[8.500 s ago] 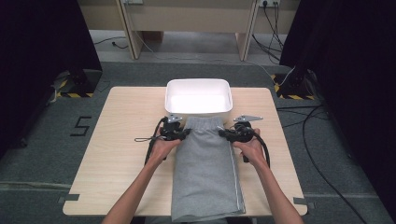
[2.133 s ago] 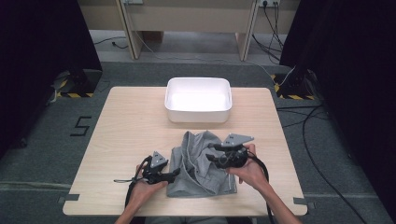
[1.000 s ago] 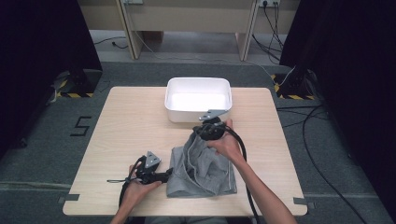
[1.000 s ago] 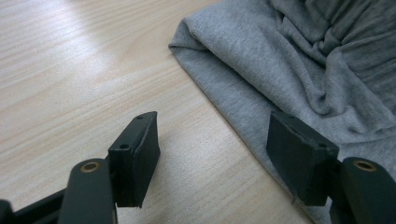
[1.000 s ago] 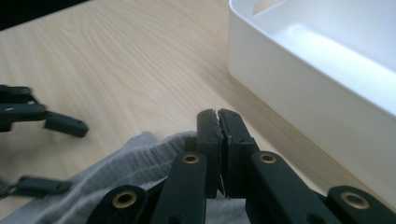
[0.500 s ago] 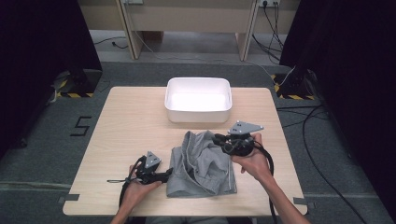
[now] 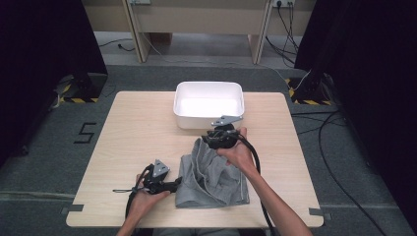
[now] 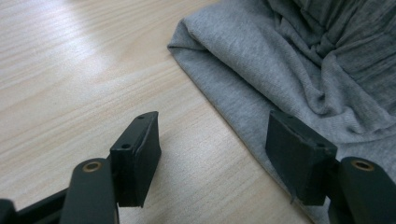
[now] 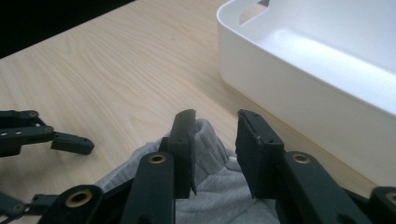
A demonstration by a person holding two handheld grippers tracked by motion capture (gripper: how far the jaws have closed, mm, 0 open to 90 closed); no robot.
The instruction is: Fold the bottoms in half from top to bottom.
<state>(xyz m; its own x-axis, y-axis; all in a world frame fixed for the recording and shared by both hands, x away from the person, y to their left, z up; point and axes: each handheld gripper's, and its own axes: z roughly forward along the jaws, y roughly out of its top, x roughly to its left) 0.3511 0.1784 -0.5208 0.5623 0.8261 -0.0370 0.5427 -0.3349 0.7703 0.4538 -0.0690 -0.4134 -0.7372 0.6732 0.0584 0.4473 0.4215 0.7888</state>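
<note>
1. Grey knit cloth [image 7: 212,174], one piece, bunched and partly folded, lies on the near half of the table, at about 6 o'clock from the tub. Its long axis runs roughly from 12 to 6 o'clock in the high view; the narrow gathered end points toward 12, at the tub, and the broad flat end lies toward the near edge. The left gripper view shows a folded edge [image 8: 243,79] flat on the wood, with wrinkles beyond it.
2. Pale wood table [image 7: 133,128], one, rectangular.
3. White plastic tub [image 7: 209,104], one, rectangular, at 12 o'clock on the table; its near wall stands just beyond the cloth's top end.
4. Right gripper [image 7: 216,139], one, held in the right hand [image 7: 237,153], at the cloth's 12 o'clock end. Its jaws have just been opening. In the right gripper view a fold of the cloth [image 9: 208,135] stands up between them, resting against one pad with a gap at the other: released, not clenched.
5. Left gripper [image 7: 173,185], one, held in the left hand [image 7: 142,200], at 9 o'clock of the cloth's near end. Its jaws stand apart over the cloth's edge and bare wood, one pad over the fabric, grasping nothing.
</note>
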